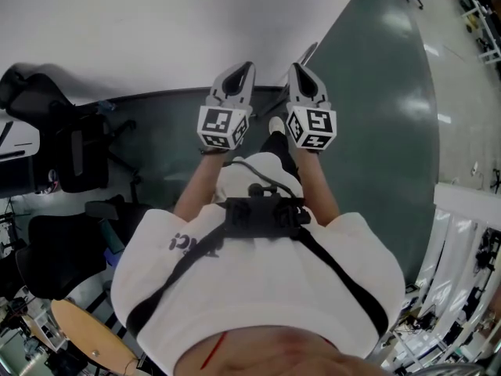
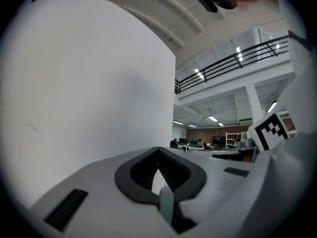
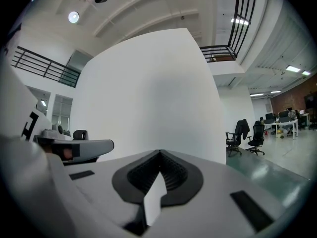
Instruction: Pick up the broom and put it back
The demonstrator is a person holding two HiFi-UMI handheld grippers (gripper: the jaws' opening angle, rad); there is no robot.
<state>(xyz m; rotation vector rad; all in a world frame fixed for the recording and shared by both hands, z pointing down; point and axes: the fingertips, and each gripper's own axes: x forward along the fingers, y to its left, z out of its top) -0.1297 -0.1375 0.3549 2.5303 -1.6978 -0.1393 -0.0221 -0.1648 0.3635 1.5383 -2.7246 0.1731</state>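
Note:
In the head view both grippers are held level in front of the person, side by side, pointing at a white wall (image 1: 156, 30). My left gripper (image 1: 243, 69) has its jaws together with nothing between them, and the left gripper view (image 2: 158, 150) shows the same. My right gripper (image 1: 298, 69) is also shut and empty, as the right gripper view (image 3: 159, 152) confirms. A thin pale stick (image 1: 307, 53), apparently the broom's handle, slants at the wall's foot just beyond the right gripper. Neither gripper touches it. Its head is hidden.
Dark green floor (image 1: 376, 92) runs along the wall to the right. Black office chairs (image 1: 74, 151) stand at the left, and a round wooden table (image 1: 86, 335) is behind the person. More chairs (image 3: 247, 133) stand past the wall's right corner.

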